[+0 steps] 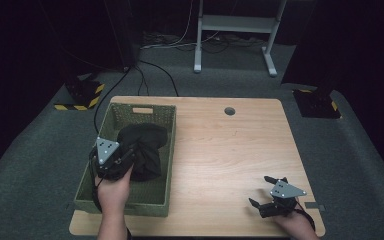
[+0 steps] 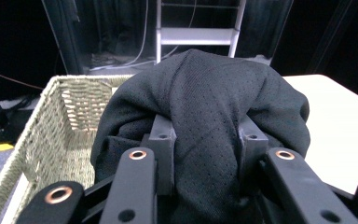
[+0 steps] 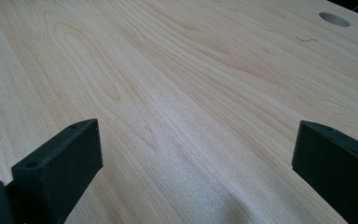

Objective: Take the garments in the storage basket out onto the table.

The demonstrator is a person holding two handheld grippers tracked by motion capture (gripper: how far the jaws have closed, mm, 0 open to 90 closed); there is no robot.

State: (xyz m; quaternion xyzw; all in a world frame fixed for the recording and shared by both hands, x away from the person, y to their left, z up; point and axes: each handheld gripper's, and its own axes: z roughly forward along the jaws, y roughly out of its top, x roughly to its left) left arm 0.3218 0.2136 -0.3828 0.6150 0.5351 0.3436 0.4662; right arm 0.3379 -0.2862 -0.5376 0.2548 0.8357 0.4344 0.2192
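The black garment (image 1: 145,150), a dark perforated mesh fabric, is bunched into a rounded heap with soft folds. A thick fold of it sits clamped between the two jaws of the left gripper (image 2: 205,140), and the rest bulges up and forward past the jaw tips, draping over them on both sides. It hangs inside the woven green basket (image 1: 166,150), just ahead of that gripper, well apart from the right gripper (image 1: 266,192) across the table.
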